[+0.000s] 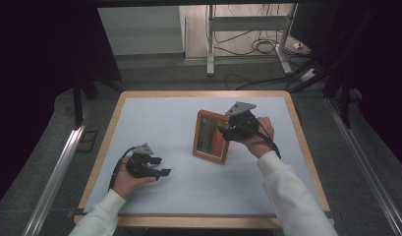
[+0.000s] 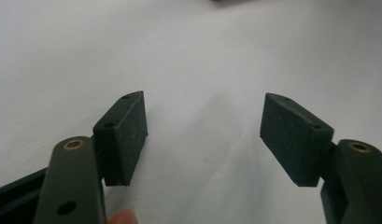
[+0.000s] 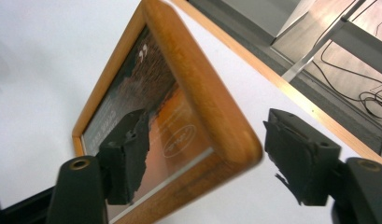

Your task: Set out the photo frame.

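A wooden picture frame (image 1: 211, 137) is seen standing tilted near the middle of the white table (image 1: 154, 113), its lower edge on the surface. The frame is of orange-brown wood with rounded corners, and behind its glass a print in dark brown and orange tones is held. In the right gripper view, pale lettering and a small oval mark are seen on the print of the frame (image 3: 205, 98), but the writing is too blurred and skewed to be read.

The right gripper (image 1: 227, 132) is held at the frame's right edge. Its jaws are spread, one pad in front of the glass and the other behind the wooden corner; a gap shows at the rear pad, so the frame appears straddled rather than pinched, though contact at the front pad cannot be settled.

The left gripper (image 1: 159, 166) is rested on the table well to the left of the frame, nearer the person. Its jaws (image 2: 202, 140) are parted wide, with bare white table between them.
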Demonstrator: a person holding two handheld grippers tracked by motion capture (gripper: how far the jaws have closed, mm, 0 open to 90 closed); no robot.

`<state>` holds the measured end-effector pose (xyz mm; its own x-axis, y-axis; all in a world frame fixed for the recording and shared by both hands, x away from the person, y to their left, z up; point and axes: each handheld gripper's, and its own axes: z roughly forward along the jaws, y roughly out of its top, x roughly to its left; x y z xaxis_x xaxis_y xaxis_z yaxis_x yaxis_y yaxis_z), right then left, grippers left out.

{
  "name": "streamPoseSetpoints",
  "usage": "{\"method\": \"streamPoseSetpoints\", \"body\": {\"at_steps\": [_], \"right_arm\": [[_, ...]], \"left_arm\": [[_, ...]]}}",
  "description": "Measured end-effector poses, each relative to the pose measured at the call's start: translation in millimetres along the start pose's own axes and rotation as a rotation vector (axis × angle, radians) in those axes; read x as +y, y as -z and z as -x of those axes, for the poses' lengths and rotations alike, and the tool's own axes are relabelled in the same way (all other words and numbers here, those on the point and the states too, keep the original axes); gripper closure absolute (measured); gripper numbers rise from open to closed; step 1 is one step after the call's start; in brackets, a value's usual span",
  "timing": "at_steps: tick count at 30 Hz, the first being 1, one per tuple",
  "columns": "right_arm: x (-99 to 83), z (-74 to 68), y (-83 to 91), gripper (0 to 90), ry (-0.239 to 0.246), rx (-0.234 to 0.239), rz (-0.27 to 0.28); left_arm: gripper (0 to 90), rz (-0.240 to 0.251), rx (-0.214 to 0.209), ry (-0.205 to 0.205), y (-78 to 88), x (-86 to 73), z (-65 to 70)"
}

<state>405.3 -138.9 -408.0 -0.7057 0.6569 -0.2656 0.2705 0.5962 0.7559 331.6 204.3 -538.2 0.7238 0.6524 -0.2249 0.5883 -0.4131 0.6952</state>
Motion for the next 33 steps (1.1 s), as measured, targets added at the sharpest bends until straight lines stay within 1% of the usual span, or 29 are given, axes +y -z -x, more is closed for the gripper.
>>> {"method": "streamPoseSetpoints", "body": {"at_steps": [3, 6, 10, 12, 13, 14, 16, 19, 22, 23, 24, 25, 27, 30, 31, 32, 33], "right_arm": [[-4.6, 3.5, 8.5, 28.7, -0.04, 0.005, 0.03], [-13.7, 5.7, 16.9, 27.9, -0.083, 0.01, 0.055], [-31.7, 7.6, 28.4, 27.7, -0.165, 0.034, 0.083], [-42.1, 6.7, 33.3, 27.9, -0.185, 0.035, 0.089], [-53.3, 4.7, 36.7, 28.8, -0.198, 0.04, 0.089], [-53.3, 4.7, 36.7, 28.8, -0.198, 0.04, 0.089], [-64.6, 1.8, 38.8, 30.1, -0.211, 0.047, 0.084], [-80.7, -3.2, 39.5, 34.2, -0.22, 0.065, 0.081], [-93.0, -6.8, 40.3, 38.9, -0.224, 0.081, 0.084], [-98.8, -8.7, 40.8, 43.5, -0.226, 0.081, 0.086], [-98.8, -8.7, 40.8, 43.5, -0.226, 0.081, 0.086], [-101.4, -9.3, 41.0, 46.4, -0.224, 0.084, 0.089], [-105.7, -10.5, 41.0, 53.7, -0.222, 0.089, 0.095], [-110.5, -12.4, 39.8, 69.3, -0.217, 0.102, 0.094], [-112.1, -14.1, 37.8, 76.1, -0.204, 0.126, 0.082], [-112.1, -14.1, 37.8, 76.1, -0.204, 0.126, 0.082], [-112.7, -15.6, 36.9, 79.8, -0.2, 0.135, 0.077]], "left_arm": [[31.4, -0.001, 0.002, -0.004, 0.0, 0.2, 0.7], [31.3, 0.002, 0.006, -0.007, -0.1, 0.3, 1.3], [30.9, 0.01, 0.015, -0.011, 0.0, 0.3, 2.1], [30.7, 0.014, 0.021, -0.014, 0.2, 0.6, 2.2], [30.6, 0.017, 0.024, -0.015, 0.5, 1.0, 2.6], [30.6, 0.017, 0.024, -0.015, 0.5, 1.0, 2.6], [30.6, 0.016, 0.023, -0.018, 0.6, 1.2, 3.0], [30.6, 0.021, 0.029, -0.021, 0.1, 1.2, 4.5], [30.6, 0.029, 0.036, -0.027, 0.0, 1.0, 5.6], [30.6, 0.032, 0.038, -0.029, 0.1, 1.0, 5.9], [30.6, 0.036, 0.039, -0.028, 0.2, 1.0, 6.1], [30.6, 0.04, 0.042, -0.029, 0.4, 0.8, 6.4], [30.6, 0.049, 0.047, -0.028, 0.6, 0.6, 6.9], [30.6, 0.059, 0.052, -0.026, 1.0, 0.1, 7.6], [30.6, 0.06, 0.056, -0.028, 1.0, -0.1, 8.0], [30.6, 0.065, 0.059, -0.032, 1.0, -0.3, 8.5], [30.6, 0.072, 0.06, -0.03, 1.0, -0.4, 9.4]]}}
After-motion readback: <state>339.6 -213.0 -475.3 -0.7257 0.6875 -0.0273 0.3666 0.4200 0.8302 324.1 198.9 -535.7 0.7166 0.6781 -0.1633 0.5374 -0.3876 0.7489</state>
